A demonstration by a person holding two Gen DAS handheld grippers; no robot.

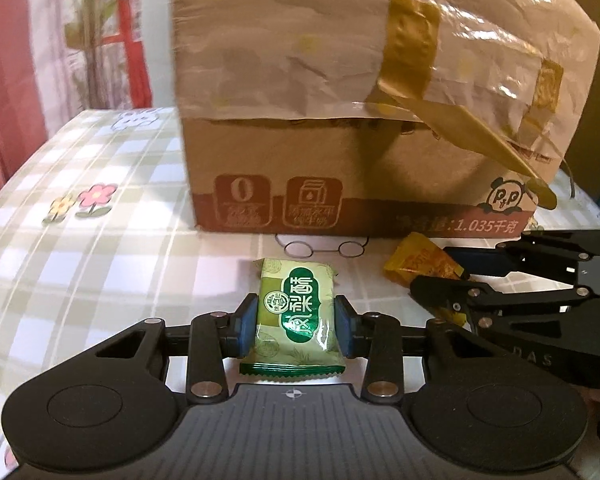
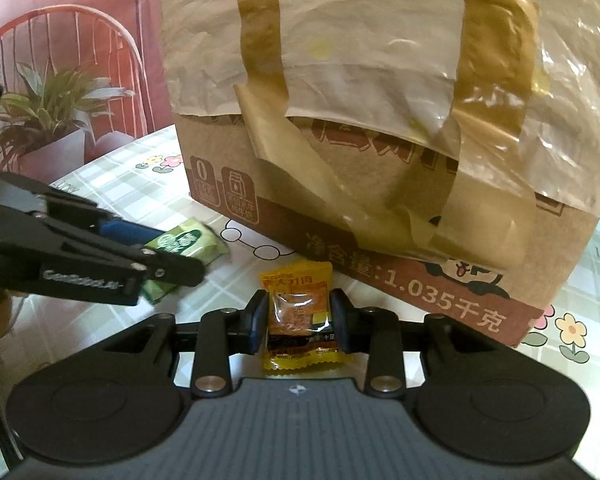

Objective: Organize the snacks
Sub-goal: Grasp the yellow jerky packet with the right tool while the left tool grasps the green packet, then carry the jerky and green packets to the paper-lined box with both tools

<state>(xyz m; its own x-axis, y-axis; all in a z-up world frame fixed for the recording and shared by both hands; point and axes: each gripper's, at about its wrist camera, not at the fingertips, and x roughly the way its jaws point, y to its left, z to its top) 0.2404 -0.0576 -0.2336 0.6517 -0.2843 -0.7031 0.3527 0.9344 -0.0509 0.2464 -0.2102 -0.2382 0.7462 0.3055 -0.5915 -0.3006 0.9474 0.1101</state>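
Note:
My left gripper (image 1: 296, 320) is shut on a green snack packet (image 1: 294, 316) and holds it just above the checked tablecloth, in front of a large cardboard box (image 1: 340, 176). My right gripper (image 2: 300, 316) is shut on a yellow-orange snack packet (image 2: 298, 312), also close to the box (image 2: 380, 200). The two grippers are side by side. The right gripper (image 1: 452, 268) with its yellow packet (image 1: 416, 260) shows at the right of the left wrist view. The left gripper (image 2: 172, 256) with its green packet (image 2: 184, 242) shows at the left of the right wrist view.
The box is taped with brown tape (image 1: 412, 40) and partly wrapped in plastic; loose tape strips hang down its front. The table (image 1: 80, 240) has a flower-printed checked cloth. A potted plant (image 2: 48, 116) and a red metal chair (image 2: 60, 32) stand behind the table at the left.

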